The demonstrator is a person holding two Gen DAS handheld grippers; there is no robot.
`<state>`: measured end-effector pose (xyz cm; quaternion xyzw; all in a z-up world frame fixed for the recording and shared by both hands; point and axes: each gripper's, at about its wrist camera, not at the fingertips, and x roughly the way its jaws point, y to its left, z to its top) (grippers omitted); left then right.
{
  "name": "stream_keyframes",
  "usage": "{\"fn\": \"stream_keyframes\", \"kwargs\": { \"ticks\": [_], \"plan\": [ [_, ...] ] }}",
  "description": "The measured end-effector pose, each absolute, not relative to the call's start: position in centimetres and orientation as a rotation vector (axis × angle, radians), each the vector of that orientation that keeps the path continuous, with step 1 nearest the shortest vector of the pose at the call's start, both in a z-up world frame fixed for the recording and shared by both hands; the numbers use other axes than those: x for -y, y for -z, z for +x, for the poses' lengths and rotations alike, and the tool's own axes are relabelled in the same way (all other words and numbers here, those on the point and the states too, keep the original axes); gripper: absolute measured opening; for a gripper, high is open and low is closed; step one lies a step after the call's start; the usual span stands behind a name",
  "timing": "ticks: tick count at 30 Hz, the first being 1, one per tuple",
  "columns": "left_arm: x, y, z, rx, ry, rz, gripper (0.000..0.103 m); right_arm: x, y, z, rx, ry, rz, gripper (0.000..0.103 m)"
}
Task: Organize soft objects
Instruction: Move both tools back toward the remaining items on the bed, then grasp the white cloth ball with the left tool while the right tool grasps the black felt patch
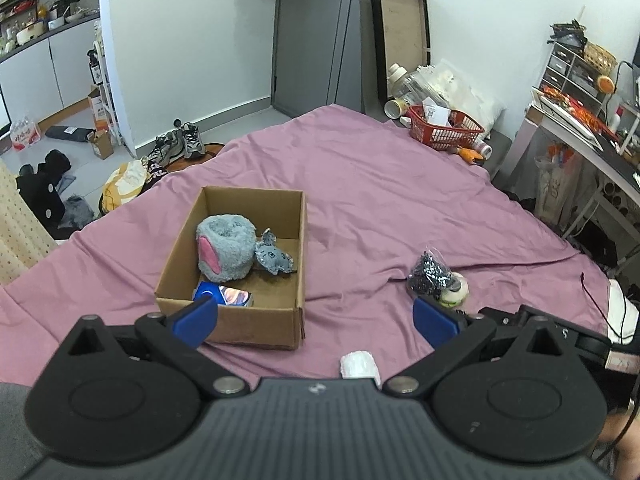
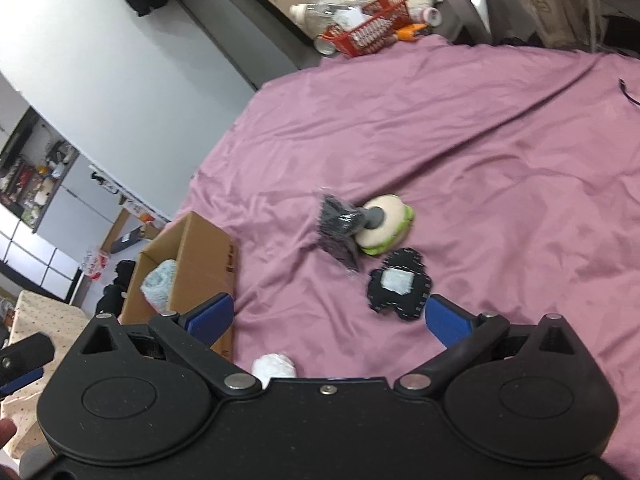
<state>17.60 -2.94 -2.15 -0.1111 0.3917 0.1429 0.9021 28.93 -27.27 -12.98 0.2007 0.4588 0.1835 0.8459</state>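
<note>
Both views look forward and down along a claw's own fingers onto the bed [image 1: 360, 184], from close above its near edge. The left wrist view sits level, facing the box [image 1: 240, 264] head-on with the far wall and door behind. The right wrist view is rolled, so the wall slants, and it faces further right, keeping the box [image 2: 192, 264] at its left edge. Both share the box, the burger toy [image 1: 456, 294] [image 2: 386, 224], the white roll [image 1: 358, 364] [image 2: 274, 366] and the red basket [image 1: 444, 128] [image 2: 370, 28].
</note>
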Motion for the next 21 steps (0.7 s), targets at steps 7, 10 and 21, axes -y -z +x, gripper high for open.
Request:
{"fn": "stream_keyframes", "kwargs": {
  "ticks": [7, 10, 21],
  "plan": [
    [3.6, 3.0, 17.4, -0.805, -0.279, -0.233, 0.103, 28.3, 13.5, 28.9, -0.972, -0.344, 0.447, 0.103],
    [3.5, 3.5, 17.5, -0.795, -0.265, -0.268, 0.102, 28.6, 14.0, 29.2, -0.988, -0.333, 0.466, 0.103],
    [4.8, 7.3, 19.8, -0.801, -0.226, -0.340, 0.094, 29.9, 15.1, 29.8, -1.006, -0.310, 0.548, 0.102]
  ]
}}
